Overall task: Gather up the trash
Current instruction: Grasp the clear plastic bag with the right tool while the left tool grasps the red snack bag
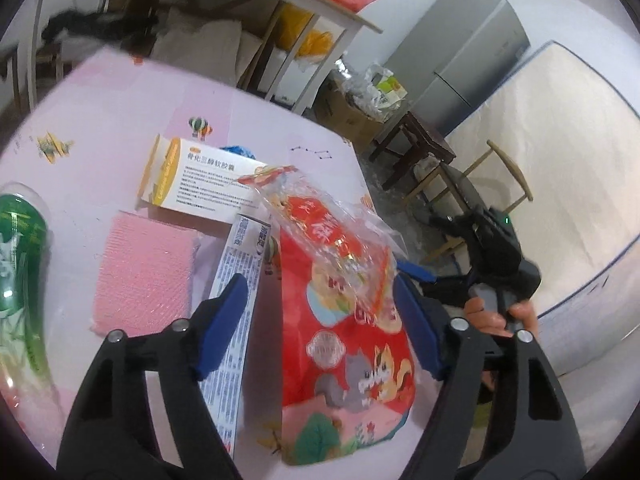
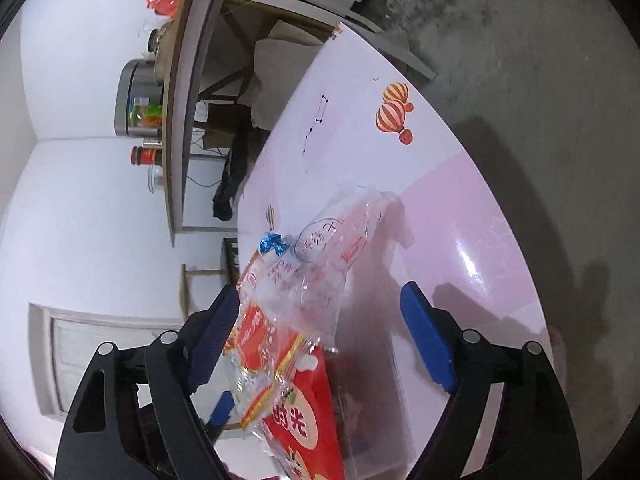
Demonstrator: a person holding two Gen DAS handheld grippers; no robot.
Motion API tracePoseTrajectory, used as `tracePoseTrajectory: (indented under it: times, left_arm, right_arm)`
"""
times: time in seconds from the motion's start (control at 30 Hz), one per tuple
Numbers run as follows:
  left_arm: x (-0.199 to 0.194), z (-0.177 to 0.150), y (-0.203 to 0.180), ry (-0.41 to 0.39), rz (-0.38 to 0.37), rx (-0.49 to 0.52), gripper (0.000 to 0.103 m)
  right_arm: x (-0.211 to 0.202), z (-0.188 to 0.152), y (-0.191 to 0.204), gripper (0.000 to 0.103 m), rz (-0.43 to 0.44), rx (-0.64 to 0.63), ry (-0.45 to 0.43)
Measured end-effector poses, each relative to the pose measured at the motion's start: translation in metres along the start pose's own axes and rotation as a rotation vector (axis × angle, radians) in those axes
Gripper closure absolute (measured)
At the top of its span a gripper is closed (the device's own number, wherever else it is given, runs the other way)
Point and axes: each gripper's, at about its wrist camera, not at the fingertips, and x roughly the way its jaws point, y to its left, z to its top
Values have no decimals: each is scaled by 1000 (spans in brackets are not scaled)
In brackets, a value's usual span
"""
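A red snack bag [image 1: 344, 344] printed with squirrels stands on the pink table [image 1: 100, 120], and a crumpled clear wrapper [image 1: 332, 236] with red print sticks out of its top. My left gripper [image 1: 322, 324] is open around the bag. Its right pad lies against the bag's edge, while its left pad is apart, over a long toothpaste box [image 1: 236, 320]. In the right wrist view my right gripper [image 2: 322, 334] is open around the same clear wrapper [image 2: 316, 272] and bag [image 2: 304, 412]. The wrapper brushes its left pad; the right pad is well clear.
A white medicine box [image 1: 200, 184], a pink cloth [image 1: 144, 276], a green bottle [image 1: 20, 264] and a blue crumpled wrapper [image 2: 272, 242] lie on the table. A hand [image 1: 492, 312] grips the right tool off the table's right edge. Beyond are a chair [image 1: 472, 184], a mattress and a cardboard box [image 1: 352, 116].
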Motion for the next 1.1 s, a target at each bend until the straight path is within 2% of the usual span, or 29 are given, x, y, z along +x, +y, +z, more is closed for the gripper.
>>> tracePoseTrajectory:
  times: [0.17, 0.4, 0.53, 0.73, 0.9, 1.1]
  left_arm:
    - [36, 19, 22, 86, -55, -138, 44]
    - [63, 32, 42, 120, -95, -282, 55]
    - [72, 34, 44, 128, -92, -291, 73]
    - [67, 34, 47, 101, -98, -302, 89]
    - [60, 34, 47, 74, -119, -290, 95]
    - [51, 33, 45, 31, -177, -290, 98]
  right_arm:
    - [11, 7, -8, 23, 29, 44, 12]
    - [16, 15, -16, 26, 58, 100, 34]
    - [24, 18, -22, 28, 77, 129, 54]
    - [31, 20, -26, 33, 103, 153, 66]
    - [33, 20, -32, 41, 142, 180, 68]
    - [34, 17, -38, 59, 181, 211, 70]
